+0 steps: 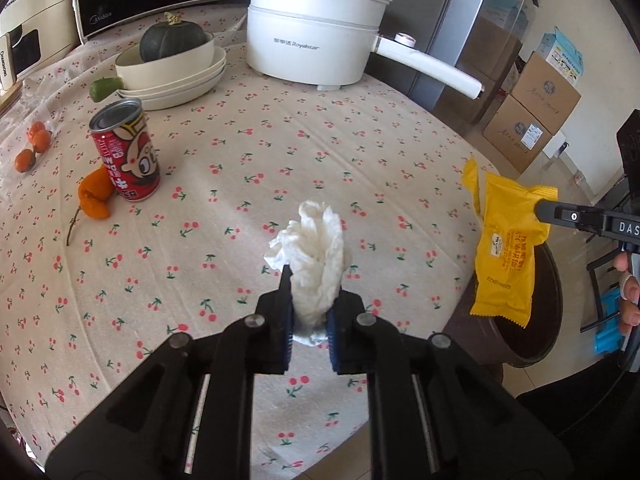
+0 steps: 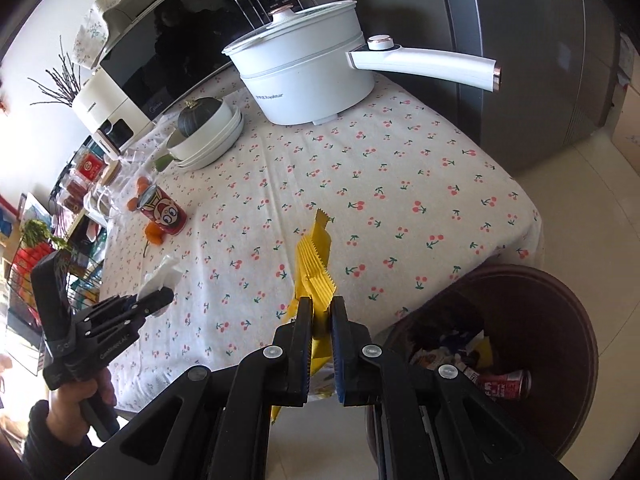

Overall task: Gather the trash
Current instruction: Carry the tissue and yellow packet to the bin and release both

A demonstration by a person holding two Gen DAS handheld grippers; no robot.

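Tissue (image 1: 318,256) is pinched in the left gripper (image 1: 310,320), wrapper (image 2: 314,276) in the right gripper (image 2: 321,340), and should be released only over the bin (image 2: 560,312).

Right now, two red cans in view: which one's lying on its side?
The red can inside the brown bin, lying among the trash. The other red can stands upright on the tablecloth, beside the orange peel.

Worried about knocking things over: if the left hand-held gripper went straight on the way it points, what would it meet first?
Probably the tablecloth just past the tissue it holds; farther along stands the white pot. Depth is unclear.
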